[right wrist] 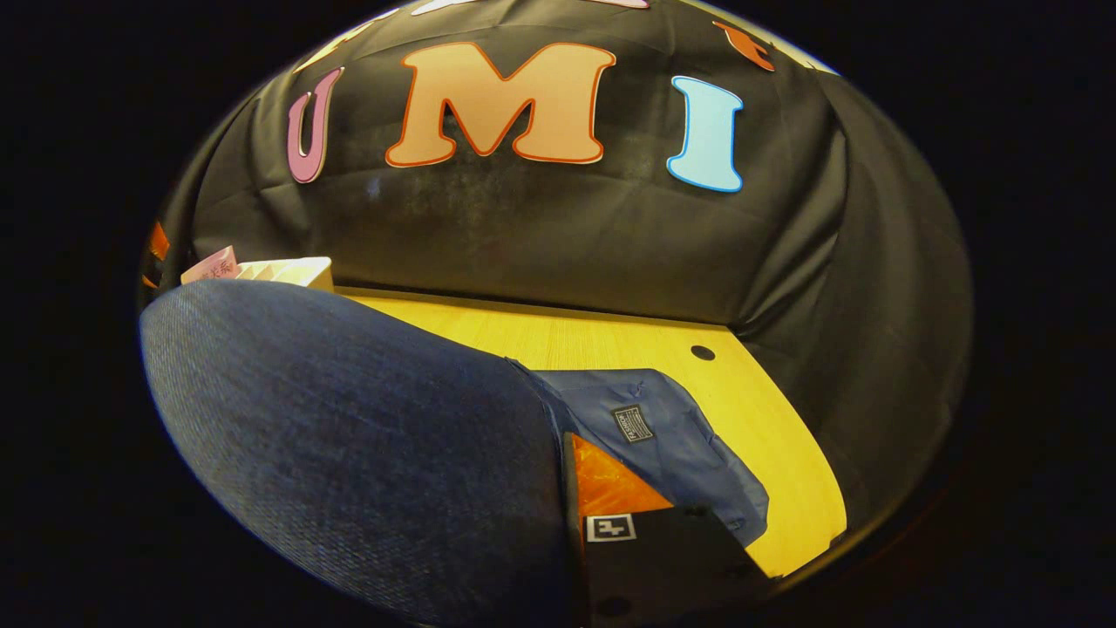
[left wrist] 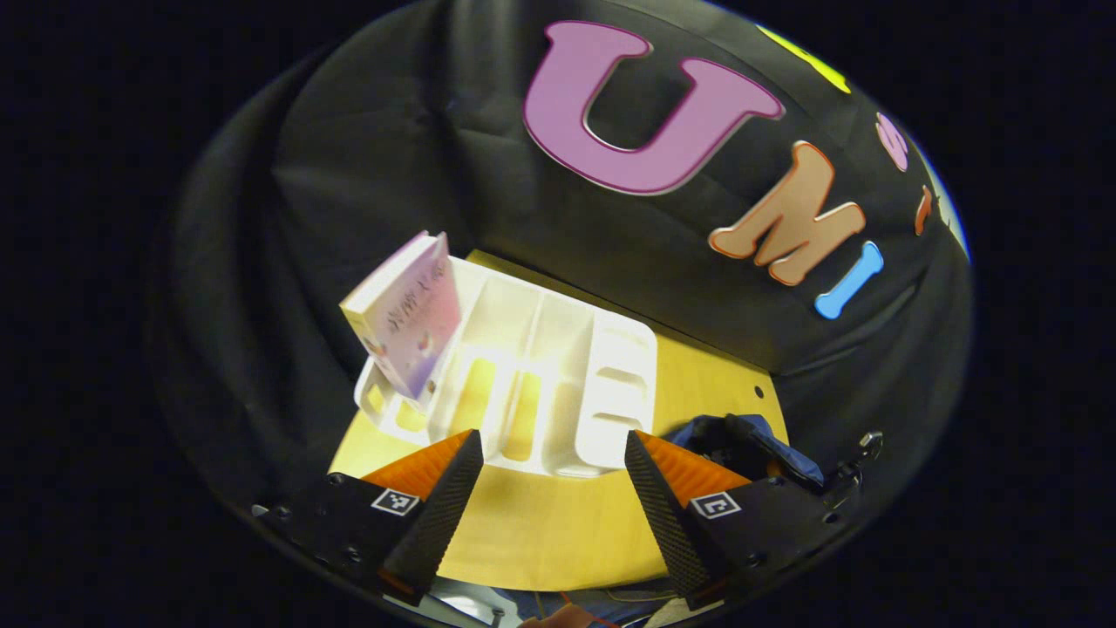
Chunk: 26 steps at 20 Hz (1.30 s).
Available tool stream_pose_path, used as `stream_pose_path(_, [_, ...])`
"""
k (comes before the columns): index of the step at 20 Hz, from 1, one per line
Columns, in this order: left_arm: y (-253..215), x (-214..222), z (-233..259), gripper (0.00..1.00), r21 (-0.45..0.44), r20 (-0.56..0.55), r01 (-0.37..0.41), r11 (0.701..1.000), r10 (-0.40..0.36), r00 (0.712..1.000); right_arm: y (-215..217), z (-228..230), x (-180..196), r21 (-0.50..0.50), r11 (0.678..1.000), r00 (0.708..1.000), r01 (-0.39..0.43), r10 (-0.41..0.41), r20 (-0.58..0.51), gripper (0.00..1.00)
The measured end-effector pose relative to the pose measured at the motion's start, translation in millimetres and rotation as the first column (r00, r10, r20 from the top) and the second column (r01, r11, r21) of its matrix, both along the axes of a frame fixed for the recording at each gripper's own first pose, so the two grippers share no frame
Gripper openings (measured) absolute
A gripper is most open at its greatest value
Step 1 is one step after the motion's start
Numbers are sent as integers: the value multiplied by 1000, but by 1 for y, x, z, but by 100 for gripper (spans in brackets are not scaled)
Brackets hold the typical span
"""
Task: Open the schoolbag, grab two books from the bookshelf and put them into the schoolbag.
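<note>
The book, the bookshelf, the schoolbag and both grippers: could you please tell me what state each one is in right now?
Book: standing tilted in the end slot of the bookshelf.
Bookshelf: upright on the table, other slots empty.
Schoolbag: right gripper holding its fabric.
Left gripper: open, holding nothing.
Right gripper: one finger visible against the fabric; open or shut unclear.

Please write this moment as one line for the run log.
left tool: open, empty, facing bookshelf | book: in bookshelf | right tool: at schoolbag, state unclear
</note>
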State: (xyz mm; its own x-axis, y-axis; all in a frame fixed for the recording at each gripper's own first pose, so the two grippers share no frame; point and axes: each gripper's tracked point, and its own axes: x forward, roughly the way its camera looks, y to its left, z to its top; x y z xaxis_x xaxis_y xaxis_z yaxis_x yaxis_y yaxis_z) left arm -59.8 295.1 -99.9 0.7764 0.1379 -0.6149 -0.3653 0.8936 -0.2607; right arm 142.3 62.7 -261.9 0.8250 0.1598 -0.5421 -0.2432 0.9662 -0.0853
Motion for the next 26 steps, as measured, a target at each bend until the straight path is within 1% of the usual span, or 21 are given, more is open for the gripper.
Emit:
stream_pose_path(2, [42,1,7,96,67,-18,-31,997,33,999,2,-3,0,-6,1000,1000,14,-14,-4,10])
stream_pose_path(4, [89,4,7,96,166,-37,-73,983,80,996,4,-7,-1,-17,1000,1000,22,-22,-13,10])
stream_pose_path(5, [109,2,4,95,199,-63,-87,976,101,993,5,-9,-2,-23,999,1000,24,-24,-17,10])
stream_pose_path(7, [139,4,-2,95,240,-110,-99,966,129,986,5,-12,-4,-31,999,999,33,-34,-26,10])
stream_pose_path(9, [164,10,-4,95,260,-140,-90,962,130,982,8,-14,-3,-32,998,998,52,-53,-32,10])
stream_pose_path(12, [181,26,-28,95,243,-186,-53,969,100,977,10,-15,-2,-35,996,996,85,-86,-37,10])
stream_pose_path(15, [185,49,-43,93,216,-249,6,976,49,967,12,-17,-4,-41,993,993,109,-110,-39,10])
stream_pose_path(17, [185,68,-53,92,217,-278,50,975,13,961,13,-18,-4,-47,992,992,119,-121,-39,10])
stream_pose_path(19, [180,83,-59,88,208,-297,90,974,-24,955,14,-19,-5,-54,990,991,128,-130,-37,10])
stream_pose_path(22, [176,103,-72,83,195,-339,147,970,-74,938,16,-21,-5,-62,989,990,137,-140,-37,10])
stream_pose_path(25, [168,114,-91,81,148,-389,193,970,-122,913,17,-22,-6,-67,988,989,142,-144,-35,10])
stream_pose_path(26, [166,117,-95,76,136,-410,201,970,-130,903,17,-22,-6,-69,987,989,142,-145,-33,10])
